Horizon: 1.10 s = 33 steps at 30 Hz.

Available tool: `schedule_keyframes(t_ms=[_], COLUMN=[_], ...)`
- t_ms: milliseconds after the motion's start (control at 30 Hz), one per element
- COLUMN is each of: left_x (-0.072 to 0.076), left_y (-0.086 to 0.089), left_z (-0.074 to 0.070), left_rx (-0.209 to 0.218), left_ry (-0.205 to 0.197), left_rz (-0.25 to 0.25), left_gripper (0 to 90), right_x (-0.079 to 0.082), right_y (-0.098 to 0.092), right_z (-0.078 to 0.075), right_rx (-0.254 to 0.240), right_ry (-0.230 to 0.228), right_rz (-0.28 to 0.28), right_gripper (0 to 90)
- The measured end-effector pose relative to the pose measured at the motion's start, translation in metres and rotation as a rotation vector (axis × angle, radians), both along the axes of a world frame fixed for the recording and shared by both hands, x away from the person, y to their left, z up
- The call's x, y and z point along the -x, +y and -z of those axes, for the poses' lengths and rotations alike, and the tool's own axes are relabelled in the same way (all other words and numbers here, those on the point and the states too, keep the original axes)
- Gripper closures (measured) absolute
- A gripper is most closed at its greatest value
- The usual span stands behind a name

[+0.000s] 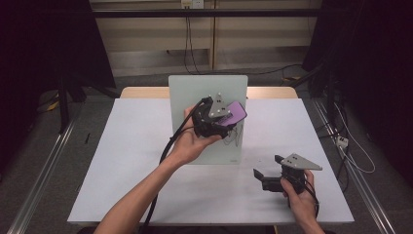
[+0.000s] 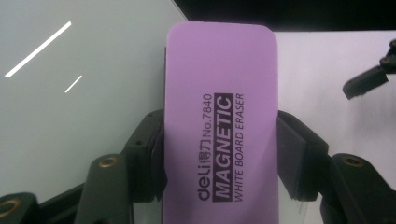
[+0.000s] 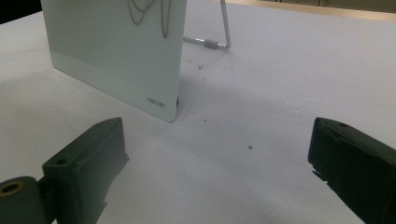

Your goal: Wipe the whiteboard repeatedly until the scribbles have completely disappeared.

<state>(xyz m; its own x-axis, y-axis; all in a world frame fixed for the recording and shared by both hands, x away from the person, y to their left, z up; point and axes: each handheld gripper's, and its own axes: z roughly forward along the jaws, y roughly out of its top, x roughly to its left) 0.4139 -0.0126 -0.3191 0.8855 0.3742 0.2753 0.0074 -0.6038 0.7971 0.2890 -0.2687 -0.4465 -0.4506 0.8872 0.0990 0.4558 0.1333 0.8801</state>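
Note:
A small glass whiteboard (image 1: 195, 90) stands tilted on its wire stand (image 3: 219, 32) at mid-table, with dark scribbles (image 1: 234, 136) on its right half. A purple magnetic whiteboard eraser (image 2: 222, 126) sits between the black pads of my left gripper (image 1: 229, 116), which is shut on it and held up in front of the board's upper right part (image 2: 84, 93). My right gripper (image 1: 269, 165) rests low at the front right of the table, open, nothing between its fingers (image 3: 88, 158). The board's lower corner (image 3: 161, 100) lies just ahead of it.
The white table top (image 1: 131, 161) spreads to the left and front of the board. A wooden edge (image 1: 141, 91) shows behind it. Black cables trail from both grippers toward the near edge. Dark curtains and metal rails flank the table.

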Motion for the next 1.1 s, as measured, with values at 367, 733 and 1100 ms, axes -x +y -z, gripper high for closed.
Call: schedule_keyframes(t_ms=[367,733,1100], left_x=[0.018,0.017,0.003], left_y=[-0.001,-0.002,-0.012], left_z=[0.043,0.049,0.006], left_rx=[-0.093,-0.104,-0.051], left_ry=[0.041,0.083,0.029], left_rz=[0.045,0.060,0.021], left_gripper=[41.2,41.2,41.1], right_x=[0.001,0.000,0.000], right_y=[-0.001,0.000,0.000], right_z=[0.000,0.000,0.000], right_rx=[-0.001,0.004,0.000], right_ry=[-0.002,-0.003,-0.004], right_rz=[0.001,-0.002,-0.002], right_gripper=[4.1,4.1,4.1])
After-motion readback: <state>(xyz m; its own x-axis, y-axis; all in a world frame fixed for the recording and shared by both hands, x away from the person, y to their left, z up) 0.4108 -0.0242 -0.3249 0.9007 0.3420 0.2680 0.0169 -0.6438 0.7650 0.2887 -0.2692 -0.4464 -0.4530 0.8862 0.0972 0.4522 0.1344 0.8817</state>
